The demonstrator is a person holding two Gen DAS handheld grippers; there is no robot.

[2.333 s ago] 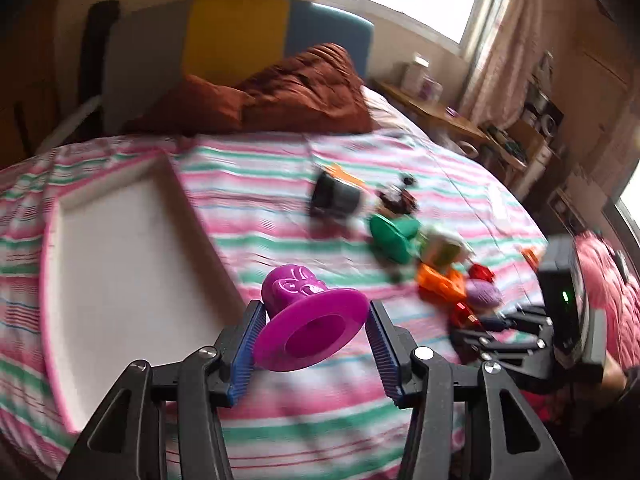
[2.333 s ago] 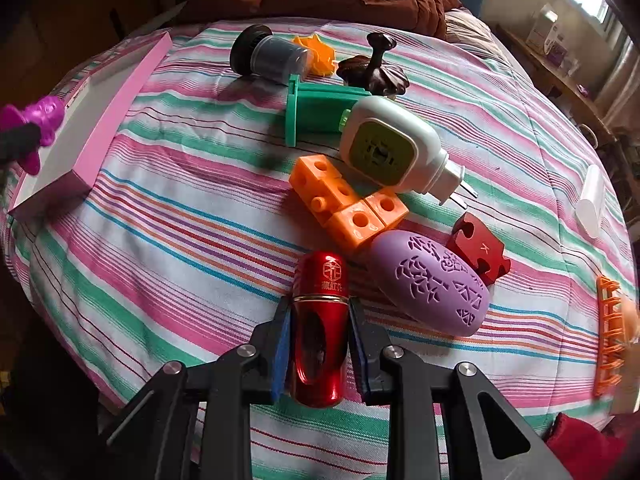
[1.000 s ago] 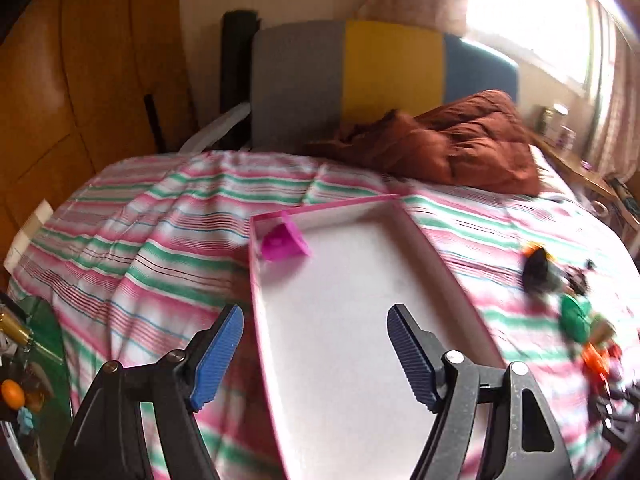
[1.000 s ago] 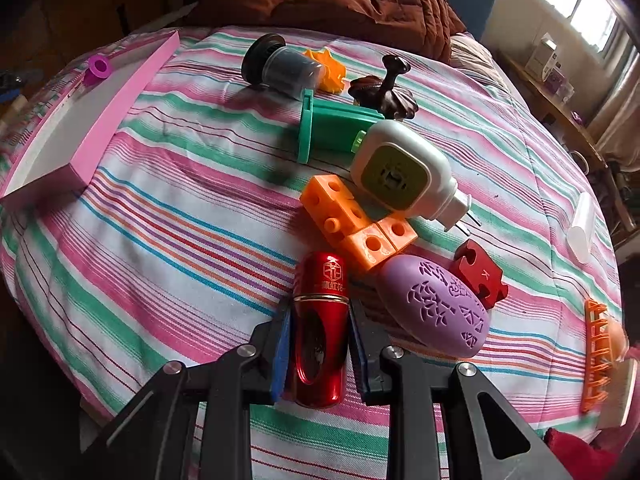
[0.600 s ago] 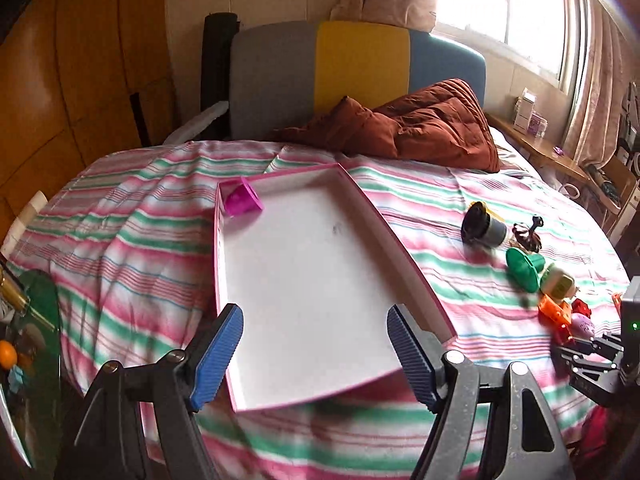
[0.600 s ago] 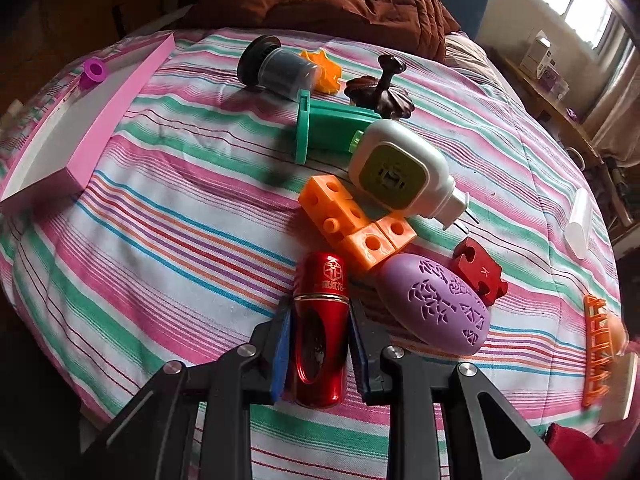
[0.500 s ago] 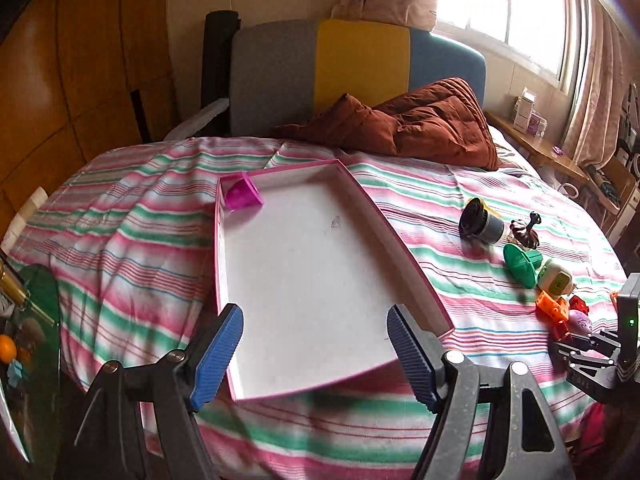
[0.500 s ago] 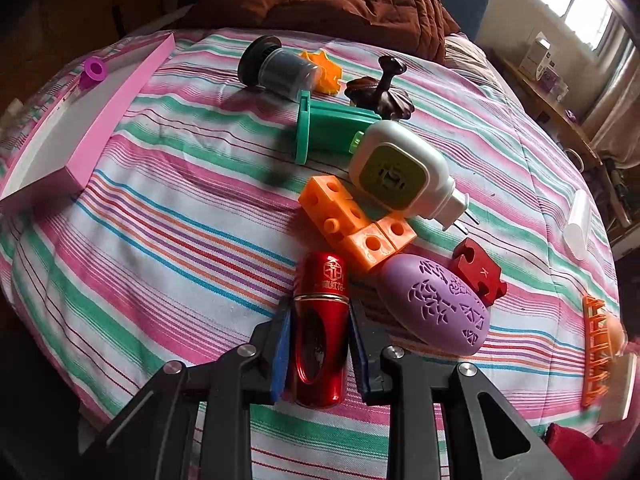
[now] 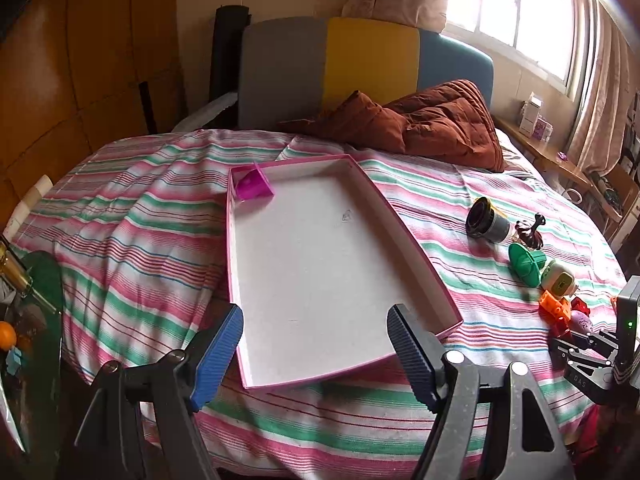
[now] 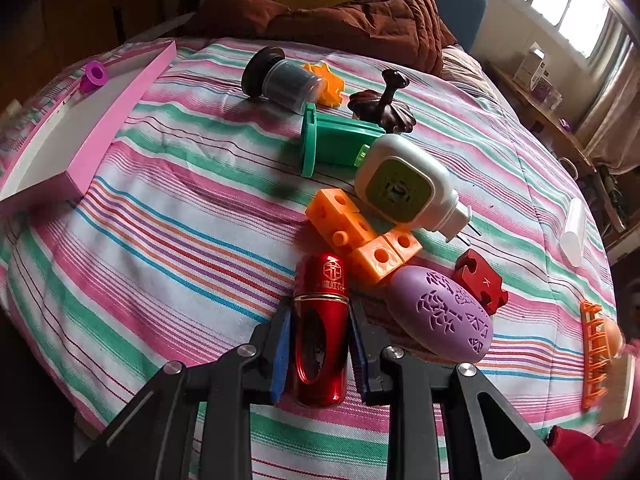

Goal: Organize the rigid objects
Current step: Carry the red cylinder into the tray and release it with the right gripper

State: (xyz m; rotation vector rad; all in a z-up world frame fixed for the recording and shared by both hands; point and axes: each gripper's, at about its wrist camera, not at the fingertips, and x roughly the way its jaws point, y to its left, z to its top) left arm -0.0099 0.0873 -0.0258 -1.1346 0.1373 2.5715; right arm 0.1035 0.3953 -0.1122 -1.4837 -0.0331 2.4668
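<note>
A pink-rimmed white tray (image 9: 416, 258) lies on the striped bed, with a purple funnel-shaped piece (image 9: 253, 186) in its far left corner. My left gripper (image 9: 316, 350) is open and holds nothing, above the tray's near end. In the right wrist view my right gripper (image 10: 320, 344) is shut on a red metal cylinder (image 10: 320, 328) resting on the bedspread. The tray (image 10: 100, 136) and the purple piece (image 10: 94, 74) show at that view's far left. Beside the cylinder lie a purple egg shape (image 10: 444, 320), orange cubes (image 10: 360, 236) and a red block (image 10: 480, 280).
Further back lie a white and green plug (image 10: 400, 188), a green spool piece (image 10: 332, 144), a dark jar (image 10: 280, 78), an orange star (image 10: 326, 84) and a brown knob (image 10: 384, 108). An orange comb (image 10: 596, 352) and a white tube (image 10: 574, 232) lie at the right. A brown quilt (image 9: 420, 124) is by the headboard.
My left gripper has drawn back from the tray, now seen whole with the purple piece left in its far corner. The right gripper has kept still on the red cylinder.
</note>
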